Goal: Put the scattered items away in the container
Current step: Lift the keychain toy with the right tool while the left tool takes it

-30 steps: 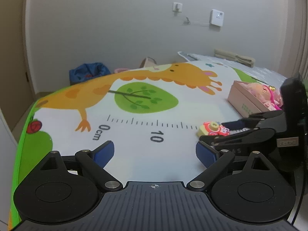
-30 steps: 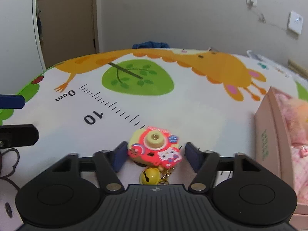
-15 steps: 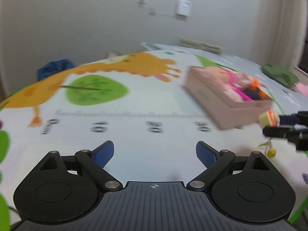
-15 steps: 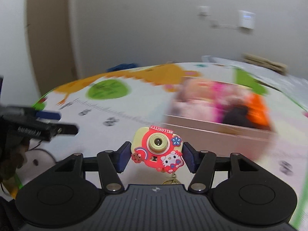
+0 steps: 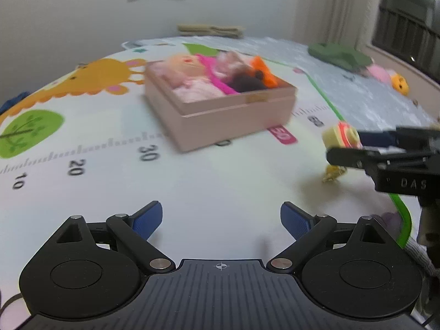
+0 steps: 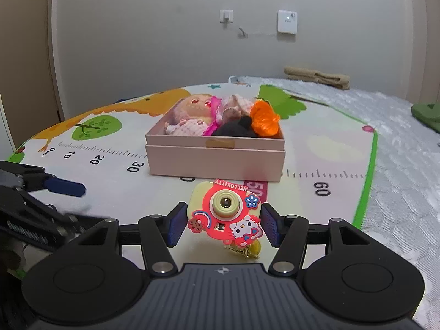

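A giraffe-print play mat point(image 6: 115, 170) with a ruler scale covers the floor, a folded beige towel point(image 6: 317, 80) lies by the wall, beneath a white thermostat point(image 6: 286, 21).

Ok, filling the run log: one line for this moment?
right gripper: shut on toy camera | left gripper: open | box: ahead

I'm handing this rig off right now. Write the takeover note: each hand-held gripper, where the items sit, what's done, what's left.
Right hand-held gripper: shut on the toy camera, held above the mat, short of the pink box.
Left hand-held gripper: open, holding nothing, low over the mat.
Done: doll, a black item and an orange item lie in the box.
Left: carry the camera over the box and release. A pink toy and an orange toy lie far off on the grey cover; probably next.
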The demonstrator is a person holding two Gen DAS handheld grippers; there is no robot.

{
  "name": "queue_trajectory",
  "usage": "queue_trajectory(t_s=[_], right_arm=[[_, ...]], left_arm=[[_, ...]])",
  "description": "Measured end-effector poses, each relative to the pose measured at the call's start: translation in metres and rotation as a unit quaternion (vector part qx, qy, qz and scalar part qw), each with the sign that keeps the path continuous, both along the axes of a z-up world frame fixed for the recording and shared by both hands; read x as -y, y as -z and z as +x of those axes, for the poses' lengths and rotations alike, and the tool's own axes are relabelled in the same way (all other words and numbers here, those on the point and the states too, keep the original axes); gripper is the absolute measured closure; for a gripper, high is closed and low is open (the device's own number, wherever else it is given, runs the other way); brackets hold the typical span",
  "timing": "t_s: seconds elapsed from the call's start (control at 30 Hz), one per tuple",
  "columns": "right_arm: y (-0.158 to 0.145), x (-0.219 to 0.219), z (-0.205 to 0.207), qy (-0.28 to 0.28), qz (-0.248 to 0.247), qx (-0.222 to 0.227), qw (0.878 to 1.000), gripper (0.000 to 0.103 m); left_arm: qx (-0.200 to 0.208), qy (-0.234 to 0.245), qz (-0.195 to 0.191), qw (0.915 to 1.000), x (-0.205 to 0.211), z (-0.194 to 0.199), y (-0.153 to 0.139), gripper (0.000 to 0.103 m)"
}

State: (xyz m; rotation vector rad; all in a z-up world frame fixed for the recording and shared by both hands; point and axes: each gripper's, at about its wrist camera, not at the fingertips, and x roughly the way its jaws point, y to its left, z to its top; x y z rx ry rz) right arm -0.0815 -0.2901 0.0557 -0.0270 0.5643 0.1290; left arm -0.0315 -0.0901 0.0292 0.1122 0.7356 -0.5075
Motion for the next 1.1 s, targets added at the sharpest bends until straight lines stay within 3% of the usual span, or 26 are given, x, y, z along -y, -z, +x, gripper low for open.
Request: queue_trajectory(t_s=[0.27,0.5,0.63,0.8,0.93,1.0,1.03,1.1], right_arm=[[0.008,0.008,0.003,0.007,0.005,-0.023,1.000,0.046],[0.008,0.012,0.005,0.002,0.011,-0.024,1.000,0.046],[0.004,0.013,0.009,-0.003,0.032,-0.021,0.999,0.046],[0.002,0.018,0.017,-0.024,0.106,-0.041,0.993,0.046],[0.009,0.015,0.022,-0.019,0.103,-0.055,0.993,0.045],[0.013,0.015,0.023,-0.020,0.106,-0.064,0.992,0.041],[0.013,0.016,0.022,-0.020,0.109,-0.064,0.992,0.032],[0.009,0.020,0.018,-0.010,0.109,-0.051,0.993,0.029]], left_arm=[[-0.015,0.002,0.028,0.9995,0.030,-0.008,0.010,0.007],[-0.027,-0.005,0.029,0.9992,0.039,-0.006,0.011,0.006],[-0.012,0.022,0.029,0.9993,0.047,-0.013,0.009,0.006],[0.022,0.071,0.032,0.9967,0.059,-0.026,0.010,0.007],[0.036,0.093,0.046,0.9939,0.066,-0.033,0.014,0.007],[0.034,0.087,0.049,0.9944,0.065,-0.031,0.015,0.007],[0.034,0.083,0.049,0.9947,0.065,-0.030,0.015,0.007],[0.033,0.081,0.051,0.9949,0.066,-0.028,0.014,0.007]])
